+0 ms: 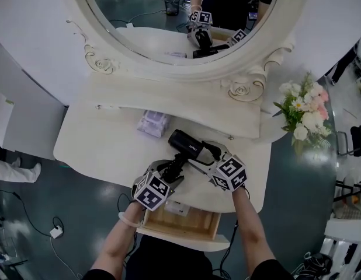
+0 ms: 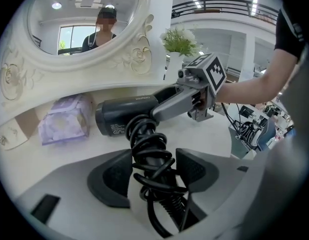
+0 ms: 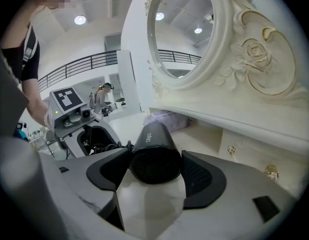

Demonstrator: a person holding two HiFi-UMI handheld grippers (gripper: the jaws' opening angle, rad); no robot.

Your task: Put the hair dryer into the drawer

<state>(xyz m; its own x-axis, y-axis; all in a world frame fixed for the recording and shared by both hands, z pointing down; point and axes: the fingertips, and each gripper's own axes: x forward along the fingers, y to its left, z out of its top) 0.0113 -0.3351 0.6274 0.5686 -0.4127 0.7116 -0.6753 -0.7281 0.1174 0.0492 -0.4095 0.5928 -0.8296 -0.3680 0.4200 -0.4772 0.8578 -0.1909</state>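
The black hair dryer (image 1: 186,144) lies across the front of the white dressing table (image 1: 93,150), with its cord coiled round the handle. My left gripper (image 1: 173,169) comes from the lower left and is shut on that cord-wrapped handle (image 2: 150,154); both pads touch the coils. On the other side, my right gripper (image 1: 205,150) holds the rear of the barrel (image 3: 153,154), one pad against each side of the grille end. Below the table's front edge the wooden drawer (image 1: 192,221) stands pulled open, partly hidden by my forearms.
A purple tissue pack (image 1: 153,123) sits on the table behind the dryer, under the shelf. An oval mirror (image 1: 180,16) rises at the back. White and pink flowers (image 1: 306,112) stand at the right. Something small and white (image 1: 177,207) lies in the drawer.
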